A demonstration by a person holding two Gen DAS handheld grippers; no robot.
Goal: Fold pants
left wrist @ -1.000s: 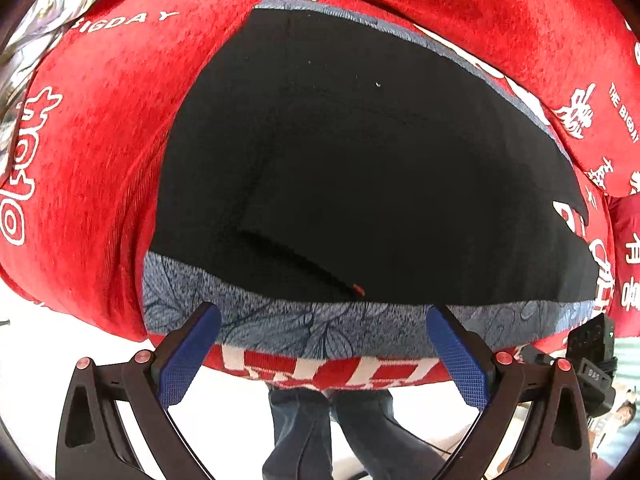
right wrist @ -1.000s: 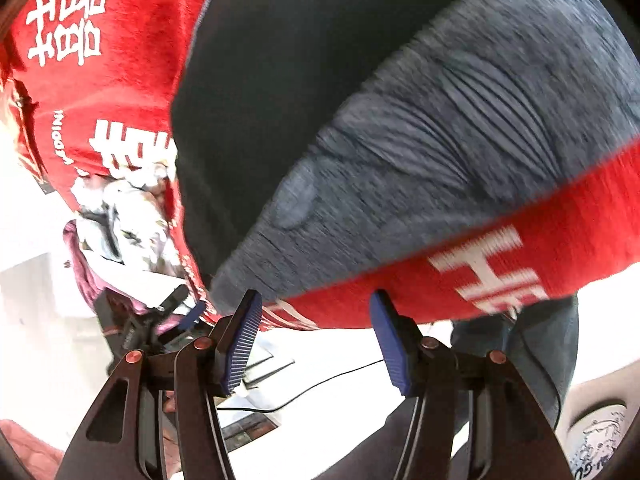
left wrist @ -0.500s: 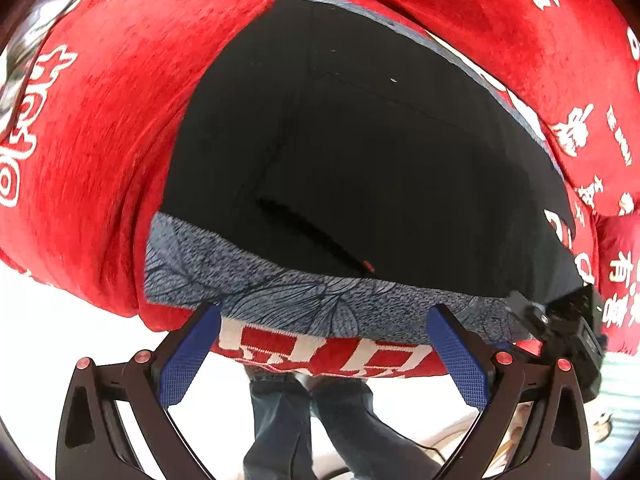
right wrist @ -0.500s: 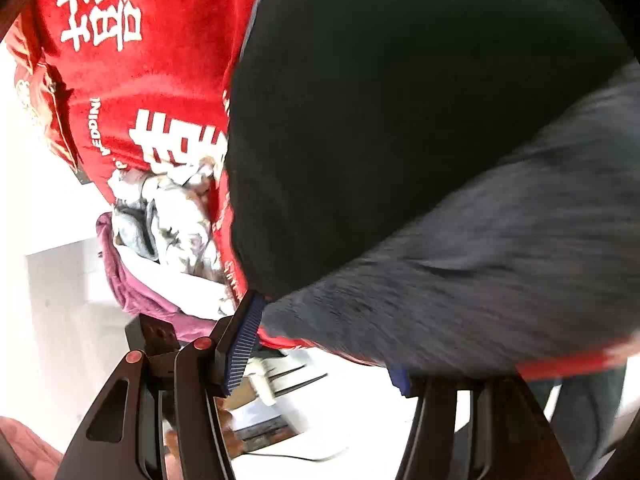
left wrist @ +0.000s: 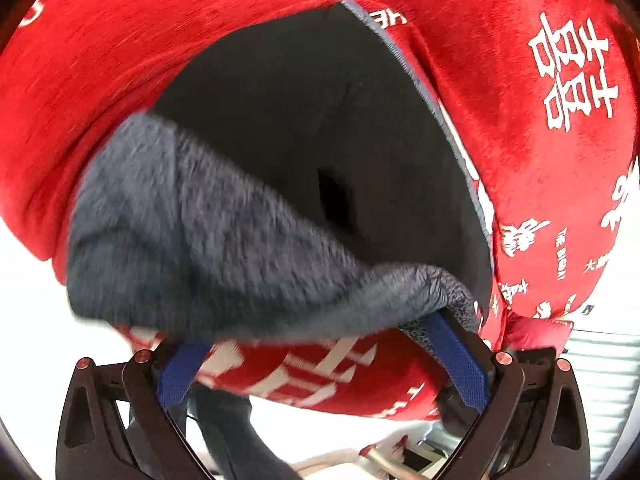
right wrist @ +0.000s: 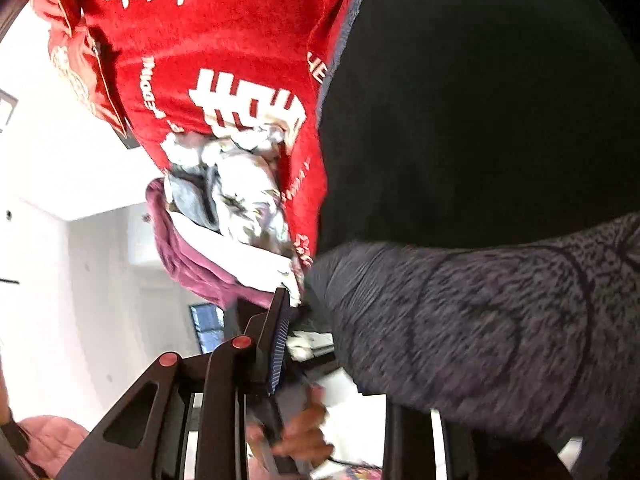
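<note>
Covering the surface, a red blanket (left wrist: 248,52); left gripper (left wrist: 320,364) wide, right gripper (right wrist: 320,344) gripping pants (right wrist: 480,320).

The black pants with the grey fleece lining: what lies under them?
The black pants with the grey fleece lining lie on a red plush blanket with white lettering, which shows on every side. The blanket beneath the pants is covered, so anything there cannot be seen.

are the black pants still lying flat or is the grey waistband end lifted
Lifted: the grey patterned waistband is raised and bunched, curling over the black pants on the red printed blanket, a corner pinched in the right gripper.
</note>
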